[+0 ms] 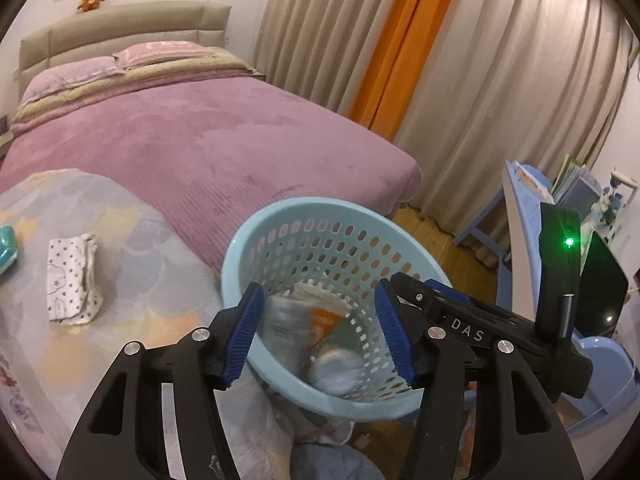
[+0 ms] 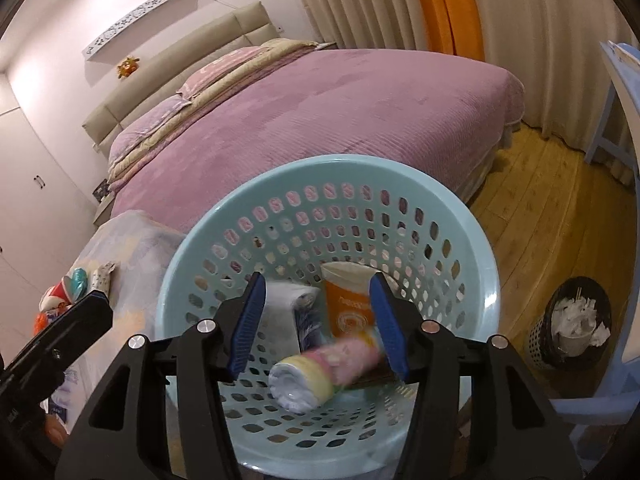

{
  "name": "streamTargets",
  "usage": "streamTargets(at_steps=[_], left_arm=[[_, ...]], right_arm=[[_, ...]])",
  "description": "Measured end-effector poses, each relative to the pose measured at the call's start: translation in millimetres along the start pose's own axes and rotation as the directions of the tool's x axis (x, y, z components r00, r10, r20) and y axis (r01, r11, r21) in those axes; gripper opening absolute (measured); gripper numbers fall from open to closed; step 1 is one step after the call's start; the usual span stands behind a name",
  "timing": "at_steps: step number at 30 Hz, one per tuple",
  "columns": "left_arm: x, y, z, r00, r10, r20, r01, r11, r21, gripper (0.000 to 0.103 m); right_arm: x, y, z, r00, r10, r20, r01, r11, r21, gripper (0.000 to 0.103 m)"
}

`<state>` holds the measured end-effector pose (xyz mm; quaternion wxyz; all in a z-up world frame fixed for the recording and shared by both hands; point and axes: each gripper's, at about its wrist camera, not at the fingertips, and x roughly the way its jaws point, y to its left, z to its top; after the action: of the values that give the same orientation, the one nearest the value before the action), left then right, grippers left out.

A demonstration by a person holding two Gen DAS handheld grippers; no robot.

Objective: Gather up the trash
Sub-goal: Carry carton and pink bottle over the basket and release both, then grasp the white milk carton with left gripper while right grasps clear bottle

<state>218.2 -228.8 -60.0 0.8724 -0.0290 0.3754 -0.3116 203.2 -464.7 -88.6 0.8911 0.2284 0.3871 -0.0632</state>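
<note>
A light blue perforated basket (image 1: pixel 280 216) (image 2: pixel 320 164) sits below both grippers. Inside lie an orange packet (image 2: pixel 348 312) (image 1: pixel 324 320) and a white and blue pack (image 2: pixel 296 304). A pink and yellow roll (image 2: pixel 316 372) shows blurred in the basket, apart from the pads. My left gripper (image 1: pixel 318 292) hangs open over the basket's near side, with a blurred grey-white item (image 1: pixel 280 320) below its gap. My right gripper (image 2: pixel 317 282) is also open above the basket, gripping nothing. The right gripper's black body (image 1: pixel 480 332) crosses the basket's right rim.
A purple-covered bed (image 1: pixel 200 140) lies behind the basket. A folded spotted cloth (image 1: pixel 72 276) rests on a patterned cover (image 1: pixel 140 240) at the left. A black bin of tissues (image 2: pixel 572 324) stands on the wooden floor. Blue furniture (image 1: pixel 520 208) and curtains (image 1: pixel 500 80) are at the right.
</note>
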Motion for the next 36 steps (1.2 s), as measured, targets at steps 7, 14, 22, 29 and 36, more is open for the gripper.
streamTargets(at_steps=[7, 14, 22, 29, 36], left_arm=[[-38.8, 12.4, -7.5, 0.997, 0.03, 0.068, -0.028, 0.999, -0.025, 0.056], [-101.9, 38.6, -10.1, 0.982, 0.091, 0.166, -0.081, 0.994, -0.069, 0.056], [-180.0, 85.7, -28.7, 0.938, 0.236, 0.252, -0.202, 0.967, -0.156, 0.063], [-232.4, 142.2, -48.3, 0.884, 0.393, 0.254, -0.331, 0.909, -0.254, 0.076], [-243.8, 191.2, -77.0, 0.87, 0.463, 0.168, -0.399, 0.863, -0.309, 0.086]], right_arm=[[-15.7, 21.6, -3.5, 0.999, 0.035, 0.008, -0.035, 0.998, -0.043, 0.051], [-52.8, 82.9, -8.3, 0.992, 0.112, 0.058, -0.101, 0.981, -0.166, 0.051], [-80.6, 165.4, -26.4, 0.974, 0.219, 0.064, -0.187, 0.926, -0.329, 0.051], [-69.2, 233.6, -53.6, 0.962, 0.274, -0.013, -0.254, 0.872, -0.418, 0.051], [-42.0, 285.4, -92.0, 0.955, 0.279, -0.098, -0.29, 0.823, -0.489, 0.051]])
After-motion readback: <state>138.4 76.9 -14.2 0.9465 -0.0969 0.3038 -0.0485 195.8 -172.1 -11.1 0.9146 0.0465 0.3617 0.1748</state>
